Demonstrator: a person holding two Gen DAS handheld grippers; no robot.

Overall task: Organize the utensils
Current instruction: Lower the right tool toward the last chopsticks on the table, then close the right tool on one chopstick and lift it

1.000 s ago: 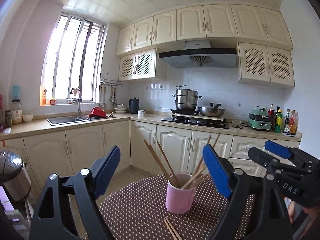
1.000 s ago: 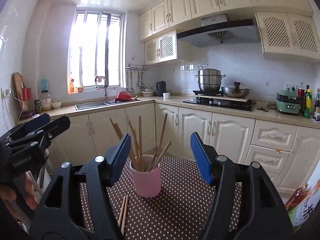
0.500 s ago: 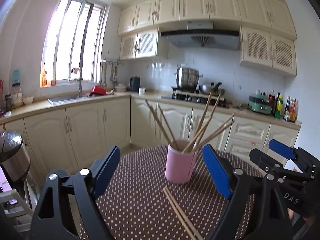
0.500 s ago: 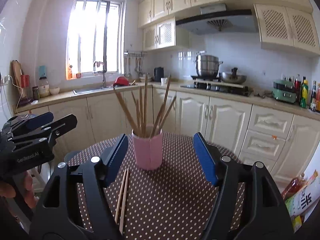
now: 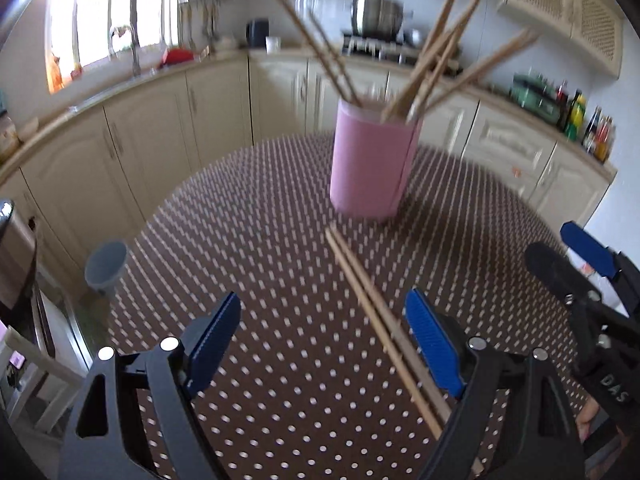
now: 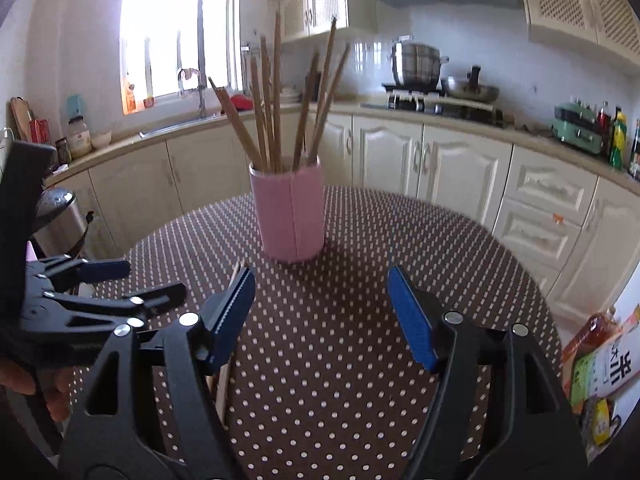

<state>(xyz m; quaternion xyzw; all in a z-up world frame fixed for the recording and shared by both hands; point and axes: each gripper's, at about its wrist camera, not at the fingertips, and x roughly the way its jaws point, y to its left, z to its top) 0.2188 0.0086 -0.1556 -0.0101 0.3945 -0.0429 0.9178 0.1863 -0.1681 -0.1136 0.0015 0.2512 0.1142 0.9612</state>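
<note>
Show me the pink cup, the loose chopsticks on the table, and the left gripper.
pink cup (image 6: 289, 216): right wrist view, middle of its side wall.
loose chopsticks (image 5: 362, 286): left wrist view, midway along the pair lying on the dotted cloth.
left gripper (image 5: 324, 340): left wrist view, midway between its blue fingertips.

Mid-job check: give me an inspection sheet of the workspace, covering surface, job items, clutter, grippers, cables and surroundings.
Surface: round table under a brown cloth with white dots.
Job's things: pink holder upright near the table's middle, with chopsticks in holder fanned out; loose chopstick pair flat on the cloth in front of it, side by side.
Clutter: nothing seen on the cloth besides these.
Grippers: left gripper open, empty, low over the cloth, loose pair running beside its right finger; right gripper open, empty.
Cables: nothing seen.
Surroundings: kitchen counter with sink, steamer pot, wok, bottles; grey bin on the floor; packaged goods at right edge.
</note>
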